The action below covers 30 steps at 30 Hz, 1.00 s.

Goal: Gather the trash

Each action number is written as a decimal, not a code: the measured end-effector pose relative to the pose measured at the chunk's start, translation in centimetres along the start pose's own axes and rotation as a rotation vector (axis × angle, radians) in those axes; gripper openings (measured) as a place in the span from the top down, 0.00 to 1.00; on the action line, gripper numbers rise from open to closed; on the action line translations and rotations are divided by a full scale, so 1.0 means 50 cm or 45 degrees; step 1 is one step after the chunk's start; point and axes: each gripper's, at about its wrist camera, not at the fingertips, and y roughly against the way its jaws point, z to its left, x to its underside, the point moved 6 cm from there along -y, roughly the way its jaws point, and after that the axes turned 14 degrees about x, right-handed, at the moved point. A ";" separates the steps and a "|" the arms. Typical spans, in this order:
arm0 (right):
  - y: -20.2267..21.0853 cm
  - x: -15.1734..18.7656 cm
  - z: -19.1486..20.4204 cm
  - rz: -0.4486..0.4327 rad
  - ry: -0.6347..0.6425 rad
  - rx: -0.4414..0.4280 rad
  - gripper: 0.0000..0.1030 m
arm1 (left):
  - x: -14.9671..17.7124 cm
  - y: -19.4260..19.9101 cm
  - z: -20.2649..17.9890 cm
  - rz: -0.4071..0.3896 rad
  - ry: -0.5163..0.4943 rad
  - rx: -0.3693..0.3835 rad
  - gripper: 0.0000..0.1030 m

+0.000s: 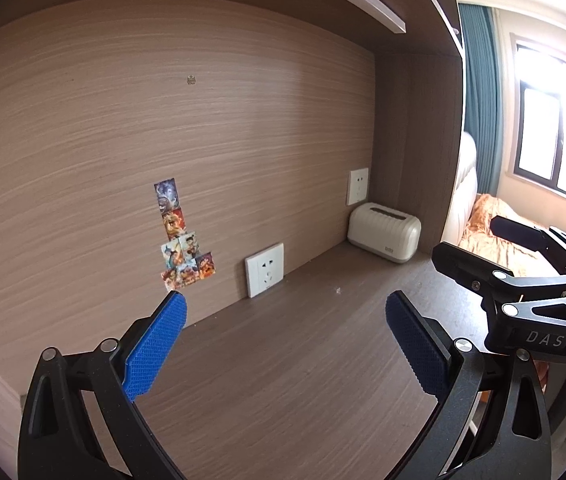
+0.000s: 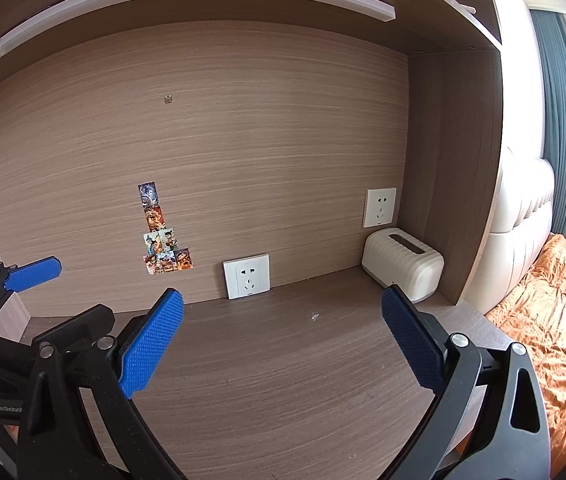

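Observation:
A tiny pale scrap (image 1: pixel 338 291) lies on the brown wooden desk (image 1: pixel 283 360), toward the back; it also shows in the right wrist view (image 2: pixel 315 316). My left gripper (image 1: pixel 283 340) is open and empty above the desk, short of the scrap. My right gripper (image 2: pixel 281 336) is open and empty, also short of the scrap. The right gripper shows at the right edge of the left wrist view (image 1: pixel 479 248). One blue finger (image 2: pixel 35 272) of the left gripper shows at the left of the right wrist view.
A cream ribbed tissue box (image 1: pixel 385 232) stands in the desk's back right corner. Two white wall sockets (image 1: pixel 265 268) and stickers (image 1: pixel 181 240) are on the back panel. A shelf with a light bar (image 2: pixel 203 0) hangs overhead. A bed with an orange cover (image 2: pixel 543 320) lies right.

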 end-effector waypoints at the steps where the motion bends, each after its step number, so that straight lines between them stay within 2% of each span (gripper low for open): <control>1: 0.000 0.001 0.001 0.003 0.000 0.000 0.04 | 0.000 -0.001 0.002 -0.001 -0.001 -0.001 0.05; 30: -0.020 0.005 0.011 0.022 0.015 0.022 0.04 | -0.006 -0.019 0.023 0.003 -0.008 -0.002 0.05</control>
